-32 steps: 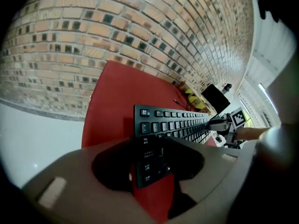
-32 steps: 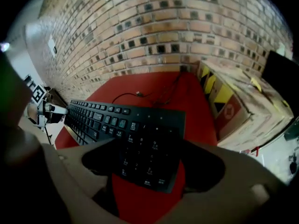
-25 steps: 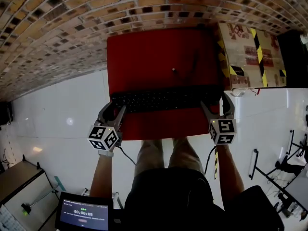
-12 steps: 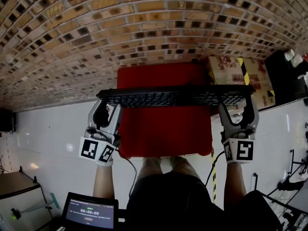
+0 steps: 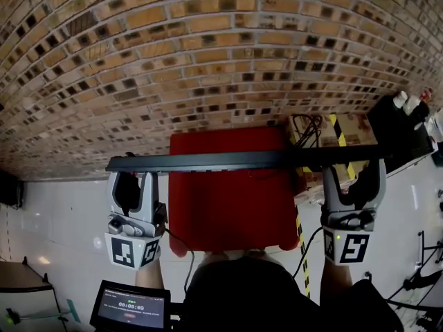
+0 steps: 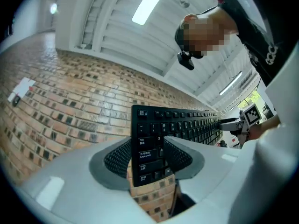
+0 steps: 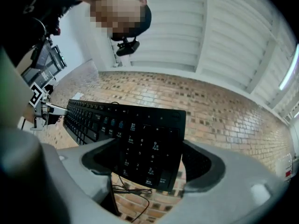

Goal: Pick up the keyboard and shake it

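The black keyboard [image 5: 228, 160] was held in the air, well clear of the red tabletop [image 5: 232, 206] below it. From the head view it was seen edge-on, as a long dark bar spanning from one claw to the other in front of the brick wall [image 5: 208, 54].

The left gripper [image 5: 131, 180] was clamped on the keyboard's left end. In the left gripper view its ribbed pads were pressed against the front and back edges, about the Tab and Caps Lock keys. The right gripper [image 5: 353, 180] was clamped in the same way on the numeric-keypad end. A thin cable [image 7: 122, 190] was seen hanging loose under that end. A cardboard box with yellow-and-black tape [image 5: 346, 126] stood just beside the tabletop on the right.

The pick-up was judged complete, since no part of the keyboard was resting on anything, and the shaking step was judged to be the one in hand.

For the next move, short up-and-down strokes by both grippers together would be called for. The two ends should be moved in step so that the board is not twisted or levered out of either grip. Both clamps should be held firm throughout, and the dangling cable should be watched so that it is not snagged on the box or the table edge.
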### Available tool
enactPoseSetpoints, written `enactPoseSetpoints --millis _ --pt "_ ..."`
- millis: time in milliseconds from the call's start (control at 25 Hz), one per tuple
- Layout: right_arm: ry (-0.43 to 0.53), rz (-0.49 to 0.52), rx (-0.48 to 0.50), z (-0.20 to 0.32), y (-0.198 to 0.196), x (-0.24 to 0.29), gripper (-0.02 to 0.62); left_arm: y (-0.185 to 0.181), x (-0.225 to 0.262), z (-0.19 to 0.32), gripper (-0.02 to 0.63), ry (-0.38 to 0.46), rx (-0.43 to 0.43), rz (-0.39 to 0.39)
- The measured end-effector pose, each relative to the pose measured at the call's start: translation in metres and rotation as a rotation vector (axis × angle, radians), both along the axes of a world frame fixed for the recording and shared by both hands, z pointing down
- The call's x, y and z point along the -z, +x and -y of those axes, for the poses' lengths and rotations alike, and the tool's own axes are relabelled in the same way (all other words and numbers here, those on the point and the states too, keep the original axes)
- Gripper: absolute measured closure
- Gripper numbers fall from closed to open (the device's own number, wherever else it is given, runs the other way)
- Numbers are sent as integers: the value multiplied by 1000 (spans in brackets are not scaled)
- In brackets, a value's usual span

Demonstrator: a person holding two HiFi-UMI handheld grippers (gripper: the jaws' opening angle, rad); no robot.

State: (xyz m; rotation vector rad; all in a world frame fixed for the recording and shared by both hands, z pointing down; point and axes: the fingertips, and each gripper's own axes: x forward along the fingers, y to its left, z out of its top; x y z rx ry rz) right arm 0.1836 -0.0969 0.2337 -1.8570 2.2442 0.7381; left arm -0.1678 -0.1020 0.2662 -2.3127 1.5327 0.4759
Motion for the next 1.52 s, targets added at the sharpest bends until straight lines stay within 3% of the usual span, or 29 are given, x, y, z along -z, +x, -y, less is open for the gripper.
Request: enactPoseSetpoints --millis 80,360,560,800,960,1160,1400,1520 --pt "54 -8 4 -7 -2 7 192 -3 8 -5 390 50 17 -5" --pt "103 7 -1 -8 -6 8 192 -7 8 -6 390 102 62 -36" --pt "89 -25 4 -16 -11 -2 192 -11 -12 -14 390 68 67 -65" --pt "155 -55 10 -28 -13 19 192 -13 2 -26 390 131 73 -89" --pt "143 -81 15 -20 -17 18 192 -18 -9 -16 390 98 71 -108" --pt "161 -105 7 -27 -19 30 192 -19 0 -19 390 123 61 -137" --pt "103 -132 48 -11 -42 9 191 -35 -40 -15 390 26 84 -179" --pt "144 -146 45 -19 -53 23 190 -44 -31 -20 390 61 83 -195"
